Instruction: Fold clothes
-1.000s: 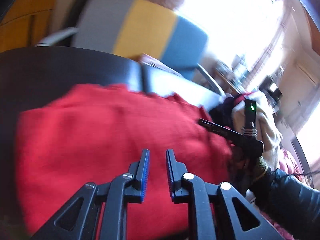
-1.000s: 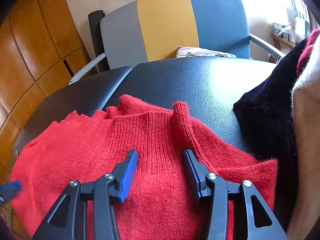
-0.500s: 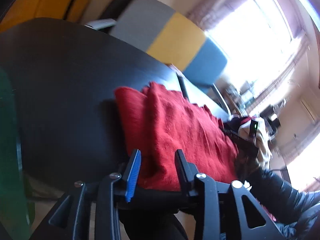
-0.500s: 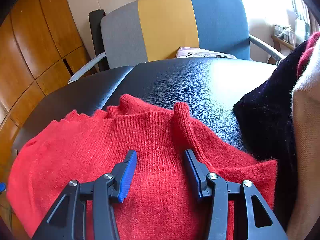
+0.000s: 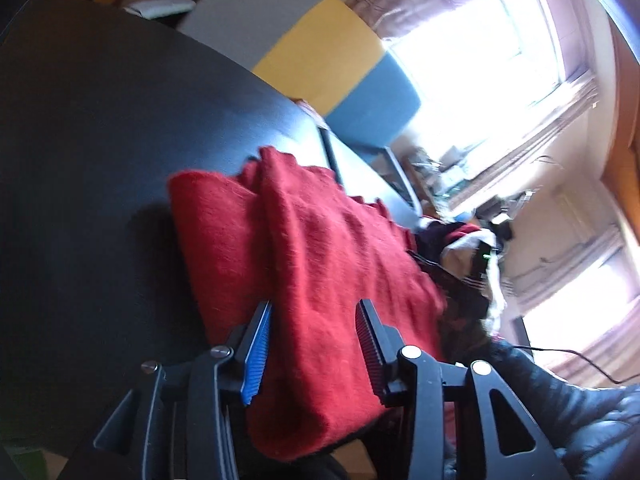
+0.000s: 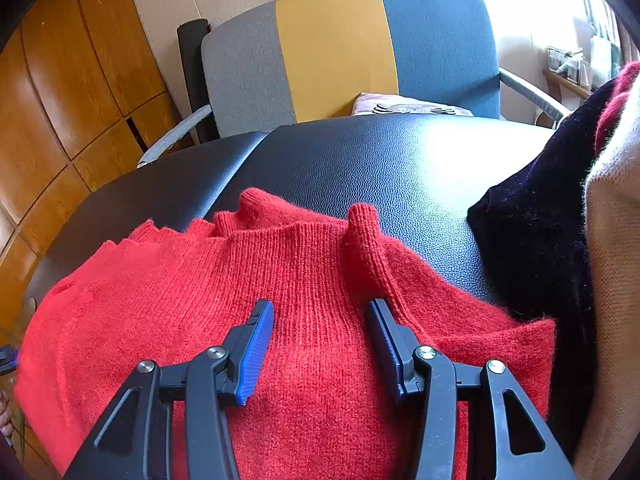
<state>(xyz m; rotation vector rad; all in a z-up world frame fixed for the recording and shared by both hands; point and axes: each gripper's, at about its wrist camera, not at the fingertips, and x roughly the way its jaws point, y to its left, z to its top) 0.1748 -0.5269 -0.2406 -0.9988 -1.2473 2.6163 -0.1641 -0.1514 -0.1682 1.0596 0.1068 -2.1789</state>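
My two grippers poised over a folded red sweater (image 6: 288, 320) on a black padded table (image 6: 380, 160).

My left gripper (image 5: 312, 344) sits at the near left corner of the sweater, its jaws just having been opening and now released, the thick folded edge lying between the fingers with neither pad pressing it that I can see. My right gripper (image 6: 320, 344) hangs over the sweater's ribbed collar, fingers parted and apart from the knit on both sides, grasping nothing. The sweater lies at the near edge of the table, collar toward the far side. Just right of it a heap of dark and cream clothes (image 6: 560, 240). Beyond the table, a grey, yellow and blue armchair (image 6: 340, 48).
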